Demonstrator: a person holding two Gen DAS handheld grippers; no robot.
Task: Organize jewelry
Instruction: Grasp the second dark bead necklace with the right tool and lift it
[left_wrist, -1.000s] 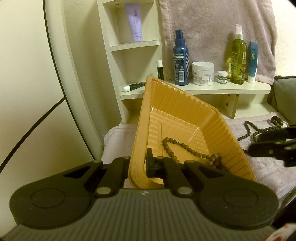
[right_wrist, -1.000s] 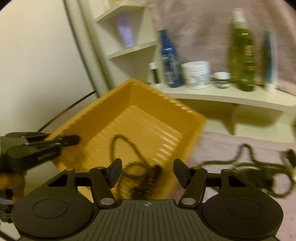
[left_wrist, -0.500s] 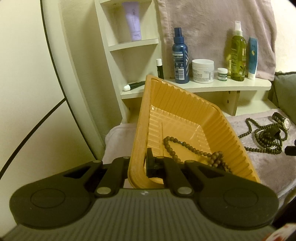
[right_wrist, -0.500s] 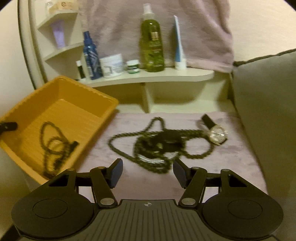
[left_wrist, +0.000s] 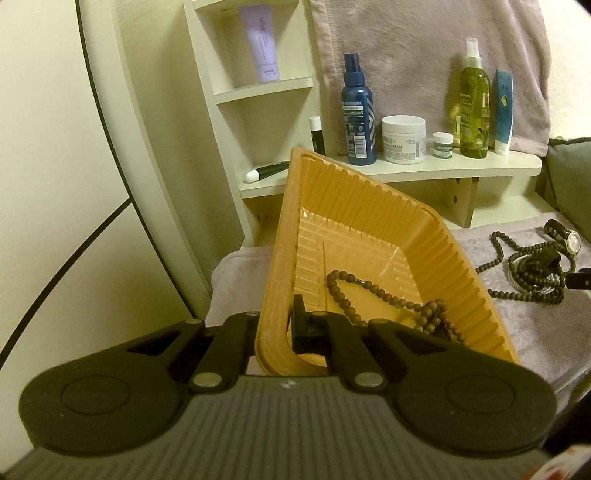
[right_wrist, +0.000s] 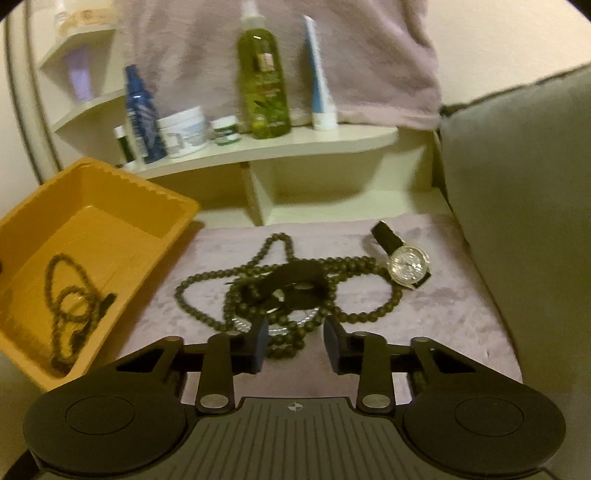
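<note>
Right now the left gripper (left_wrist: 275, 328) is clamped tight on the near rim of the orange tray (left_wrist: 354, 206), 1 finger outside the wall and 1 inside, and the tray sits tilted with its far corner raised toward the shelf (left_wrist: 480, 168). Inside the tray, a brown bead bracelet (left_wrist: 369, 291) lies along the floor and bunches against the lower wall, close to the inner finger.

Over on the right, the right gripper (right_wrist: 294, 345) is partly open, its jaws having just been closing, and they stand apart with only a narrow gap. Between the 2 fingertips (right_wrist: 260, 339) lies the near edge of a tangled pile of dark bead necklaces (right_wrist: 280, 291); the pads do not press on the beads, though whether a tip grazes a strand is hard to tell in the blur. The pile rests on the mauve towel (right_wrist: 424, 332), just right of the tray. A black strap or band (right_wrist: 295, 273) lies on top of the pile. A wristwatch (right_wrist: 406, 264) with a pale dial lies on the towel just beyond the pile, to its right, near the grey cushion (right_wrist: 524, 221).
</note>
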